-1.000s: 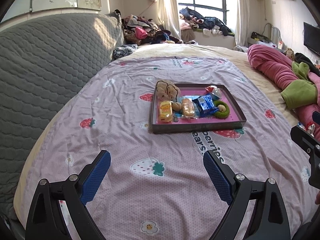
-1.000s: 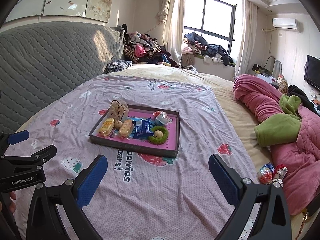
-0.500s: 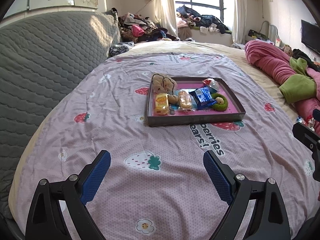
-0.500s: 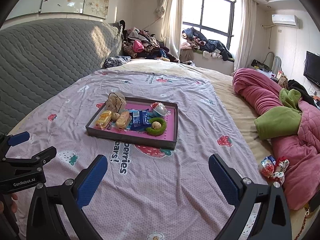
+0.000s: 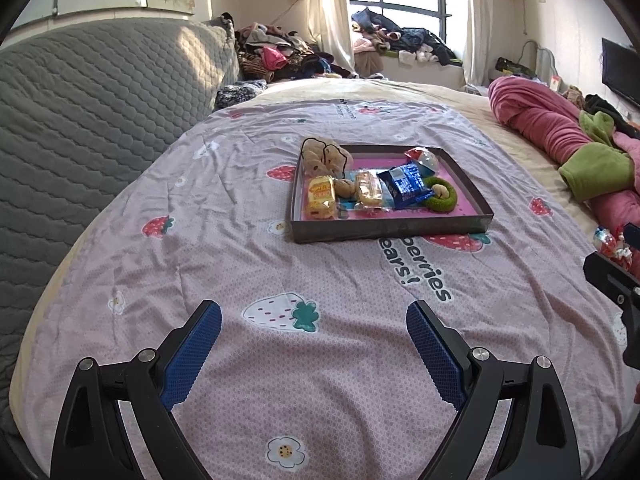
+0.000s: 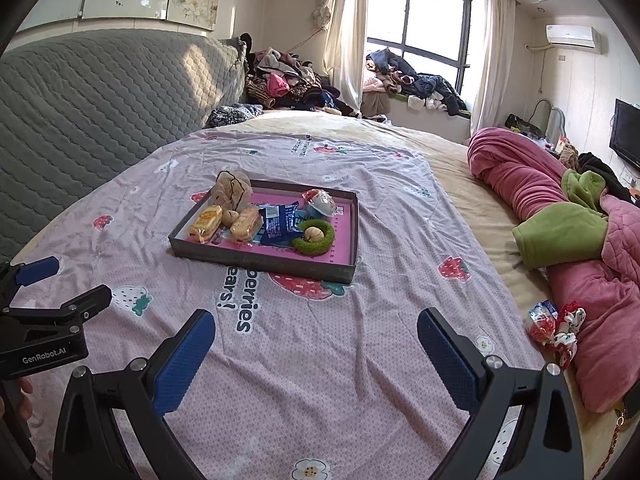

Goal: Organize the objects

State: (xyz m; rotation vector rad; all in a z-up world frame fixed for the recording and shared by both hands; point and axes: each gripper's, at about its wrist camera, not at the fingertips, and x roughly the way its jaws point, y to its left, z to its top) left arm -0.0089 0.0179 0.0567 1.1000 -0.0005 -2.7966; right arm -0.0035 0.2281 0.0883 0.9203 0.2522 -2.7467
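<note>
Hovering over the near part of the bed [image 5: 160, 184], the left tool [image 5: 314, 318] is released and grasps nothing. Mid-bed sits the tray [image 5: 390, 230], holding a yellow snack pack [image 5: 320, 196], a blue packet [image 5: 402, 184] and a green ring [image 5: 446, 200]. Further right, the right tool [image 6: 316, 326] is likewise released, and wrapped candies [image 6: 554, 326] lie by the bed's right edge.

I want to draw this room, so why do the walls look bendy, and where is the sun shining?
Both wrist views use a fisheye lens, so edges curve and the corners go black. In the right view the window glares white and sun patches fall on the headboard; in the left view the same patch lights the headboard, and the tray casts little shadow.
</note>
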